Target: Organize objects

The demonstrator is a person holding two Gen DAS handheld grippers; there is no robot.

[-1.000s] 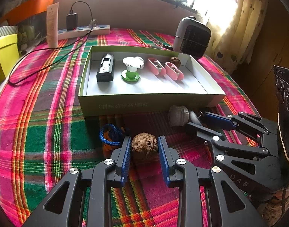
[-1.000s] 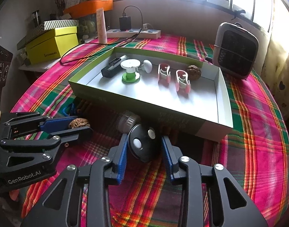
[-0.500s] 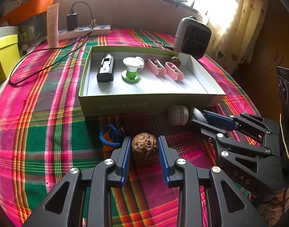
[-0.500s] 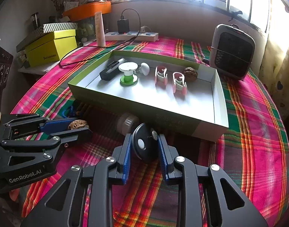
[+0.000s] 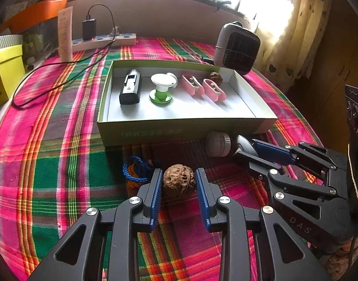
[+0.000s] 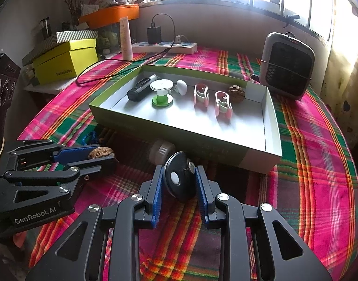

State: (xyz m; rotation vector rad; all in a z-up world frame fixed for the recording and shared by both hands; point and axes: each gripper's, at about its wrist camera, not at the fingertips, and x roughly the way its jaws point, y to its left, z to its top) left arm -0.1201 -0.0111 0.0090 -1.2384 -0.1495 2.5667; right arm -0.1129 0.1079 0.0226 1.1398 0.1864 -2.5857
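Just in front of the shallow box point(image 5: 141, 133), a walnut point(image 5: 178, 182) sits pinched in the left hand-held gripper point(image 5: 178, 188), while the right hand-held gripper point(image 6: 179, 186) clamps a black disc point(image 6: 180, 179) on the plaid surface point(image 5: 50, 164).

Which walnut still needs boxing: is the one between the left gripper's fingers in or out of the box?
Out: the walnut sits on the tablecloth before the box.

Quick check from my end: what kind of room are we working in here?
Most likely a lived-in home room: a plaid tablecloth covers the table under a curtained window, with a power strip and a small heater at its far edge.
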